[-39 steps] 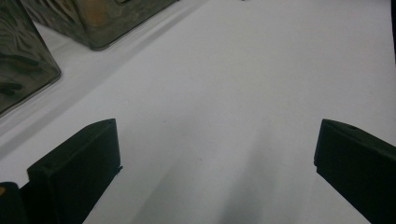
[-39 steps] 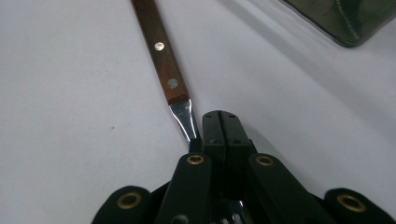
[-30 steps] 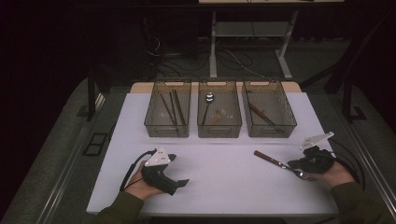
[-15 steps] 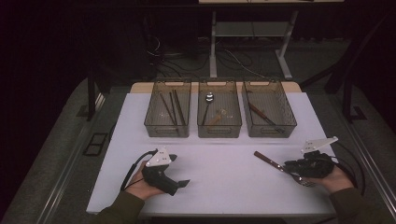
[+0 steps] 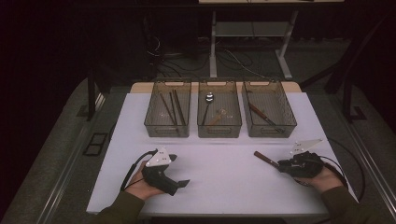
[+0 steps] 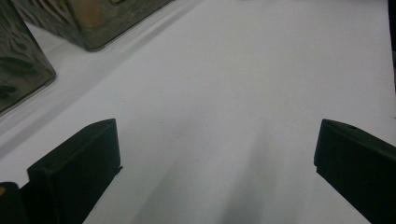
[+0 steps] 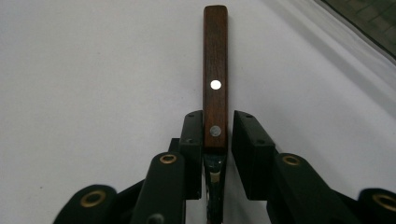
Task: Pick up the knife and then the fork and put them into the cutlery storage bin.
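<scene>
Knife (image 7: 215, 74) lay on bare bench (image 5: 224, 163), three bins (image 5: 219, 116) well above.
Right tool (image 7: 218, 135) flanked its handle, slightly apart, blade hidden; left tool (image 6: 215, 154) gaped wide.

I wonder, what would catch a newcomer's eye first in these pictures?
Probably the wooden-handled knife lying on the white table at the right, its handle between the right gripper's fingers with a gap on one side. Next, three mesh bins of utensils lined along the far edge.
</scene>
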Motion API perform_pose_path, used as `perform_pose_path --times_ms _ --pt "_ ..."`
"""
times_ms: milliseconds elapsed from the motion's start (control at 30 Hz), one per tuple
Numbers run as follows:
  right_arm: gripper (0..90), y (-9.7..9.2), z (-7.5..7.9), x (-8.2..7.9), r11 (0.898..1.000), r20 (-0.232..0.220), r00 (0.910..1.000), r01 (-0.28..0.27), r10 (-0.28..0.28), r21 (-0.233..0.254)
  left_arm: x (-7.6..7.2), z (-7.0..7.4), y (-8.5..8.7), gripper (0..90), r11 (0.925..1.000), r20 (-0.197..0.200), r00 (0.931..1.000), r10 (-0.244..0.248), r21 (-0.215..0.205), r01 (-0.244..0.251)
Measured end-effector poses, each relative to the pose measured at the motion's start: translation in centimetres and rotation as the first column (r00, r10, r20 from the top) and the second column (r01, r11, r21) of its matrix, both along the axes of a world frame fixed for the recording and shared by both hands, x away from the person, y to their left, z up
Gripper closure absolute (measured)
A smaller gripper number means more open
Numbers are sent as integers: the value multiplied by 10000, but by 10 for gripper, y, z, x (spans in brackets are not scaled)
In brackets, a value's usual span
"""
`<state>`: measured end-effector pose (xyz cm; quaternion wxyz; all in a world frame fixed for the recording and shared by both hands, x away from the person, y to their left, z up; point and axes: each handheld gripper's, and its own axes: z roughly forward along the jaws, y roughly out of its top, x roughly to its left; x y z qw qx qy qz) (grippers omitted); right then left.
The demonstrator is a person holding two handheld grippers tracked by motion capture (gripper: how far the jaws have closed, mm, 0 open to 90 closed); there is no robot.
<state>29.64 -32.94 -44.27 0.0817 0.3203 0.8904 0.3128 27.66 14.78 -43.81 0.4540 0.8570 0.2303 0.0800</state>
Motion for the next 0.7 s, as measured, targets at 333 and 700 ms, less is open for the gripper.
perform_pose_path --times_ms 333,700 --pt "761 -1 -2 -1 9996 238 9993 -288 289 -40 0 0 0 0 10000 2 10000 -12 32 12" --pt "767 -6 -5 -3 9988 487 9982 -372 357 309 0 0 0 0 10000 15 10000 9 -4 -9"
